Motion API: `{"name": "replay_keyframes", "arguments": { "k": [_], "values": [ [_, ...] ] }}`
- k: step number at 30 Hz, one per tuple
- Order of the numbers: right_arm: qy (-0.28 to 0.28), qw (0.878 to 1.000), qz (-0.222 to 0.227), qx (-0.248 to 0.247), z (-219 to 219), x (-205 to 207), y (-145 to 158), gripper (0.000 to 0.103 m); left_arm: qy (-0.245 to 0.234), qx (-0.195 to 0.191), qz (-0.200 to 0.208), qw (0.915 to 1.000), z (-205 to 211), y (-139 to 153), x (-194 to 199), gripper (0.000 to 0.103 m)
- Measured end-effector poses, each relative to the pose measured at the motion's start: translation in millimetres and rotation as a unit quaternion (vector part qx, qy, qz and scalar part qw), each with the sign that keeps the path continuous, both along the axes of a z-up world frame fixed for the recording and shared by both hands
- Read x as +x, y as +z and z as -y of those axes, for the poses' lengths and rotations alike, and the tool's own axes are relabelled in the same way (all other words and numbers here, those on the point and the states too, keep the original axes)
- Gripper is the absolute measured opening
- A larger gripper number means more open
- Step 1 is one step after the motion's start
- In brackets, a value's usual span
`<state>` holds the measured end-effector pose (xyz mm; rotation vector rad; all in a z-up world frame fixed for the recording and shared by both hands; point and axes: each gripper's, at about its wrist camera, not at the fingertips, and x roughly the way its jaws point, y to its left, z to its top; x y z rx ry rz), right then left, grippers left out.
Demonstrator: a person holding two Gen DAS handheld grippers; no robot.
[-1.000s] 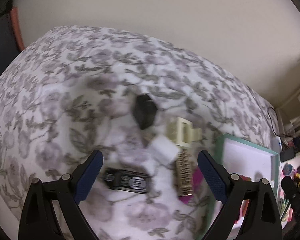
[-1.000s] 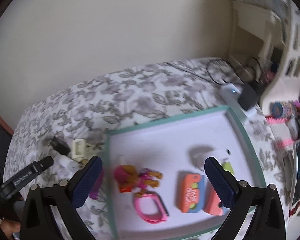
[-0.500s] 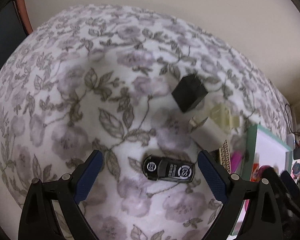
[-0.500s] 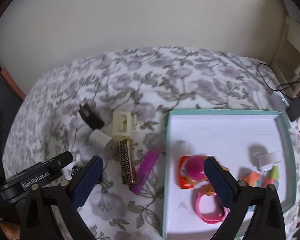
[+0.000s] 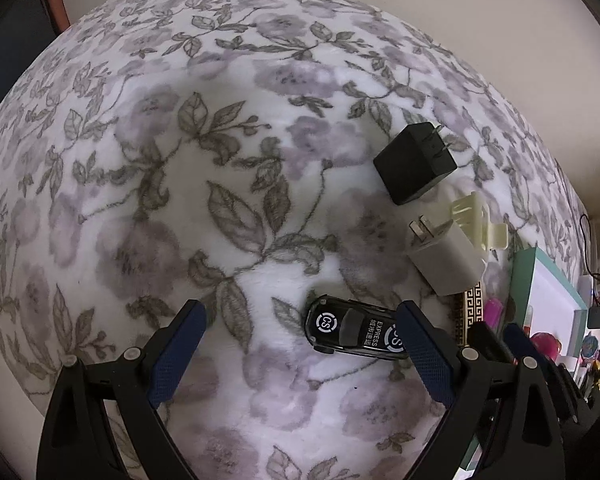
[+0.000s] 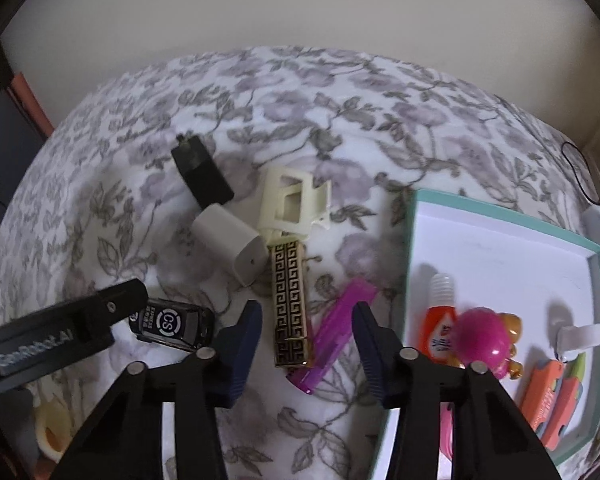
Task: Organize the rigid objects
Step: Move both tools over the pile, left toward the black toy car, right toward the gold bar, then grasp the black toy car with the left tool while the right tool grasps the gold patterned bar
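Both grippers came lower: left gripper [image 5: 300,350] wide open, empty; right gripper [image 6: 306,336] narrowing around gold bar [image 6: 290,304], untouched

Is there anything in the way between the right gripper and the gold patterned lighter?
Nothing visible. The gold patterned lighter lies bare between the right gripper fingers, whose gap has just been narrowing. The purple lighter lies close beside it, also within the gap.

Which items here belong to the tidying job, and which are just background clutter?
Job items:
- teal-rimmed white tray
- black toy car
- black plug adapter
- white plug charger
- cream plastic hair clip
- gold-and-black patterned bar
- purple translucent lighter

Lying about:
- black cable
- floral bedspread
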<state>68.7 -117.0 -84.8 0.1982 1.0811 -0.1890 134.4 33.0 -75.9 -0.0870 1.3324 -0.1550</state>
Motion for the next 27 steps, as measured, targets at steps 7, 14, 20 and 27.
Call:
{"name": "replay_keyframes", "arguments": {
  "k": [7, 14, 20, 27],
  "values": [
    [0.009, 1.0, -0.012, -0.003, -6.1, 8.5, -14.4, 0.034, -0.01, -0.003, -0.009, 0.9999, 4.0, -5.0, 0.1, 0.096],
    [0.017, 1.0, -0.017, 0.005, -11.6, 10.9, -24.1, 0.025, -0.023, 0.002, -0.016, 0.9996, 12.4, -8.7, 0.5, 0.096],
    [0.003, 0.999, -0.021, 0.048, -2.6, 2.3, -24.4, 0.024, -0.033, 0.003, -0.022, 0.9992, 21.1, -13.0, -0.8, 0.096],
    [-0.017, 0.996, -0.035, 0.077, 12.3, -9.9, -26.0, 0.024, -0.044, 0.001, -0.031, 0.9985, 30.2, -18.5, -0.3, 0.096]
  ]
}}
